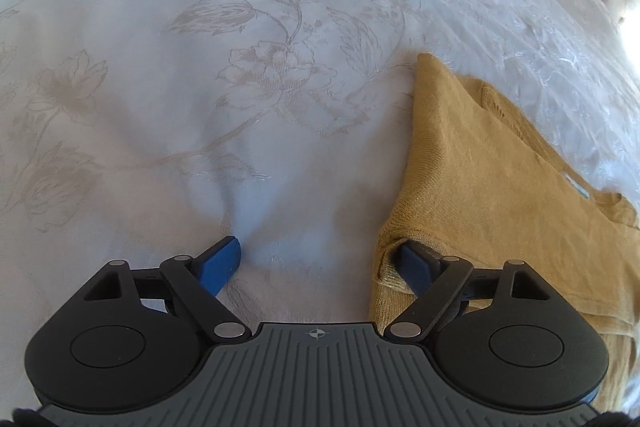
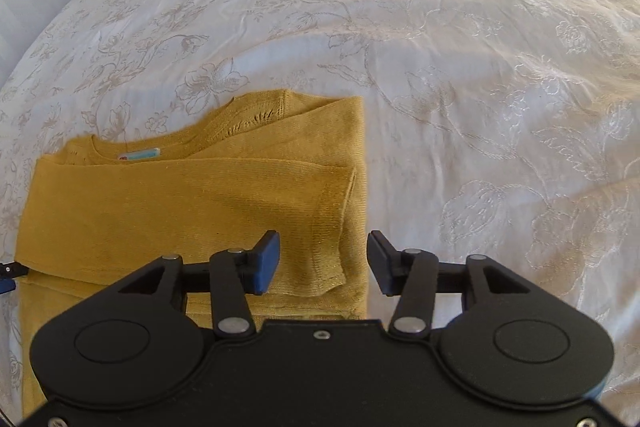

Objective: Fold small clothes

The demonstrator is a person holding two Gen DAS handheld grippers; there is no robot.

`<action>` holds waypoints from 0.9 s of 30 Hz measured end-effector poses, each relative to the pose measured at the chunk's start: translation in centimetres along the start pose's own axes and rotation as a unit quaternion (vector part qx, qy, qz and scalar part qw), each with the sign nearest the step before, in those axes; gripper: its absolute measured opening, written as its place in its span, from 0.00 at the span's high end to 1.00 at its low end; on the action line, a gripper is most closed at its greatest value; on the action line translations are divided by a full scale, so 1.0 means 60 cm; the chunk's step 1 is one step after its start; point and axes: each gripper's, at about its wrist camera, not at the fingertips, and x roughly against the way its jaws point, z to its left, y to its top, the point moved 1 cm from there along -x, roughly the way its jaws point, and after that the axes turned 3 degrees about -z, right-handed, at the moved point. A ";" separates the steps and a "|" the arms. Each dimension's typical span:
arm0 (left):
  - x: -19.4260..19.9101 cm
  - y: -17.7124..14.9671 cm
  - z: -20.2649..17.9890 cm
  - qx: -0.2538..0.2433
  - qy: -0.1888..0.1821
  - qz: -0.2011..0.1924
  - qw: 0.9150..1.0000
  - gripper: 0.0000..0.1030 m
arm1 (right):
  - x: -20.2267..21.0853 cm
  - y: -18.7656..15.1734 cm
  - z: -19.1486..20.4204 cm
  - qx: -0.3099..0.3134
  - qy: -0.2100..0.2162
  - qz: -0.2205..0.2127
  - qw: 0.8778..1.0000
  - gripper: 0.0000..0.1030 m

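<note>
White floral bedspread carries the yellow sweater, sleeves folded in (label showing at the neck), with the left gripper and right gripper both released over its side edges, so the next move is probably gripping the hem.

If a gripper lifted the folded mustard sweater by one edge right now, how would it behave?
The mustard sweater would probably sag and unfold: it is soft knit, lying in loose layers on the bedspread. It looks thin, so likely light. The knit's textured surface suggests it should not slip from the pads.
</note>
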 end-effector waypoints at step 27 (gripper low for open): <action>-0.053 0.051 -0.076 -0.162 0.110 -0.046 0.980 0.08 | -0.028 0.004 0.135 0.107 0.101 -0.022 0.989 0.13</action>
